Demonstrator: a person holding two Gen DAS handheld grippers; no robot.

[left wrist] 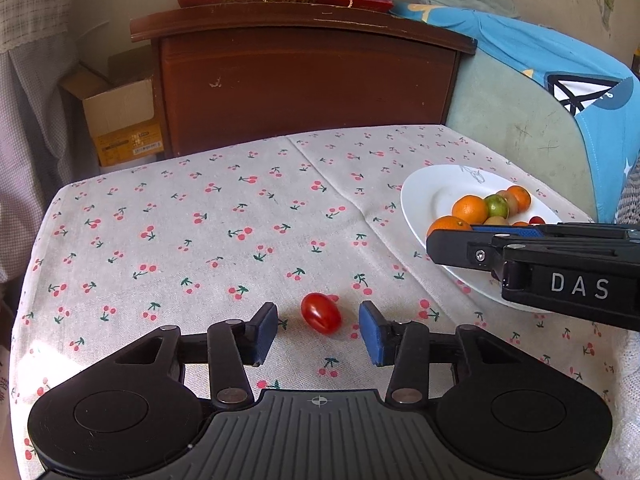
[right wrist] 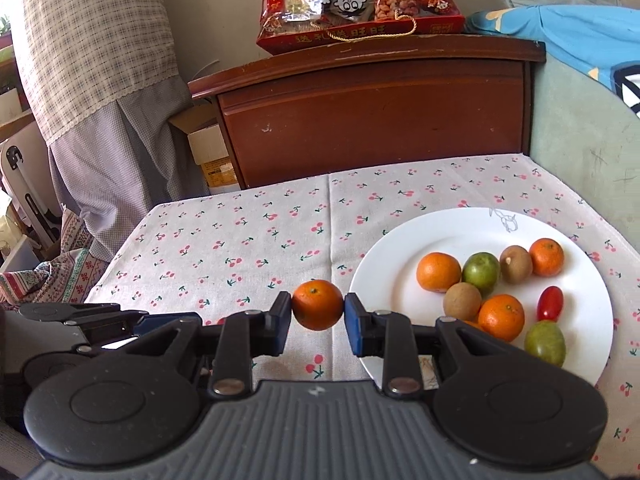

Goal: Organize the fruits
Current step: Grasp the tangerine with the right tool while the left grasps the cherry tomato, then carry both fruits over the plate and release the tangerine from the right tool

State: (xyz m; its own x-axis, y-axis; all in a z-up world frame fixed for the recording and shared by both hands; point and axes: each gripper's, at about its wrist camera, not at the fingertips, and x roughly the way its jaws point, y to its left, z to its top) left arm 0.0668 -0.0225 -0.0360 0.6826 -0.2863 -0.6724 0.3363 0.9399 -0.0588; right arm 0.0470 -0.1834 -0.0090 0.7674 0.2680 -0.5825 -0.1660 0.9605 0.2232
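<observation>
Left gripper [left wrist: 319, 330] fingers are straddling the cherry tomato [left wrist: 321, 313] untouched; right gripper [right wrist: 318, 318] is clamping a mandarin [right wrist: 317, 310], heading for the plate [right wrist: 384, 280] at three o'clock.

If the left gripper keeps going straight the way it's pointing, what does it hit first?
Most likely the cherry tomato, lying on the tablecloth between the left gripper and its open fingers; beyond it, only bare cloth.

Both my cameras ride behind their tools, angled down, close over the worktop [left wrist: 200, 208]; both share the white plate [right wrist: 384, 272], the wooden cabinet [left wrist: 304, 84] and each other's tool
</observation>
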